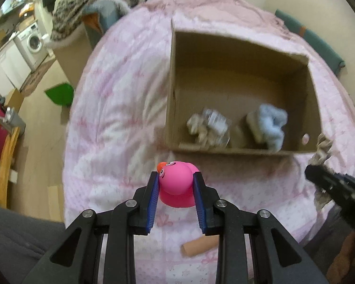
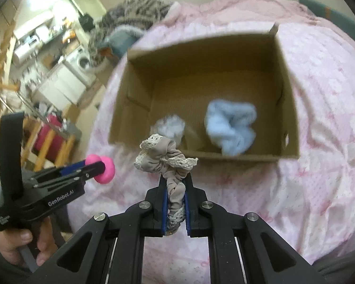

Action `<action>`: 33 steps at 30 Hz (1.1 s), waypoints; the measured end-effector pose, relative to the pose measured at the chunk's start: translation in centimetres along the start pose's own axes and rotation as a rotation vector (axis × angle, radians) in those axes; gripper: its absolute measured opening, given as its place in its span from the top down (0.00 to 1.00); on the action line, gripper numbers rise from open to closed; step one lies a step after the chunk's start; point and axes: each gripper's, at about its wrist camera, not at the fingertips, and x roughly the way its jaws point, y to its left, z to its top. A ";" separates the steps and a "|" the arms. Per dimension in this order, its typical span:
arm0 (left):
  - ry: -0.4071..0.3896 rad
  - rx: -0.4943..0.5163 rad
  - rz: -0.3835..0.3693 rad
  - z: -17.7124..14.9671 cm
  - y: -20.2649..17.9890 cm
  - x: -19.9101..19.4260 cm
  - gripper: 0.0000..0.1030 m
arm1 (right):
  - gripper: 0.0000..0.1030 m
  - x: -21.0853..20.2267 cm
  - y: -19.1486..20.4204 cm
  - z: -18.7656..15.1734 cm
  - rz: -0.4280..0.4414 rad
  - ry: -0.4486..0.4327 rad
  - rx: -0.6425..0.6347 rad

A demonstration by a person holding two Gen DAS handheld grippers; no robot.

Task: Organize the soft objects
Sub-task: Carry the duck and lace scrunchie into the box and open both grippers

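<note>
Left side: left gripper (image 1: 175,184) clamped on pink rubber duck (image 1: 176,181), jaws closed against both sides of the rounded body, held above the pink quilted bed cover (image 1: 120,108) and short of the near wall of the cardboard box (image 1: 239,152). Risk, as judgement: smooth rounded surface, only the 2 blue pads (image 1: 153,201) in contact, so possible squirt-out if pressure changes; landing then likely on the bed rather than in the box. A tan cylinder (image 1: 198,246) lies on the cover below the gripper, not yet collected.

Centre: box open at the top, holding a blue fluffy item (image 2: 229,127) and a paler bundle (image 2: 170,125) beside it. Near wall high relative to both loads; early release likely to catch the rim or drop outside.

Right side: right gripper (image 2: 175,198) closed on beige lace-trimmed scrunchie (image 2: 165,158), jaws nearly together with fabric pinched between, most of it bunched above the tips. Risk, as judgement: limp fabric may snag on a pad at release and fail to fall. Both grippers near each other before 1 opening; collision possible if both advance together.

Legible writing: "GenRobot.AI" on the left gripper body in the right wrist view. Small strap label unreadable.
</note>
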 end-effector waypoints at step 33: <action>-0.099 0.135 -0.033 7.8 -3.9 6.3 0.75 | 0.88 3.0 -6.2 6.4 -0.094 -0.051 0.097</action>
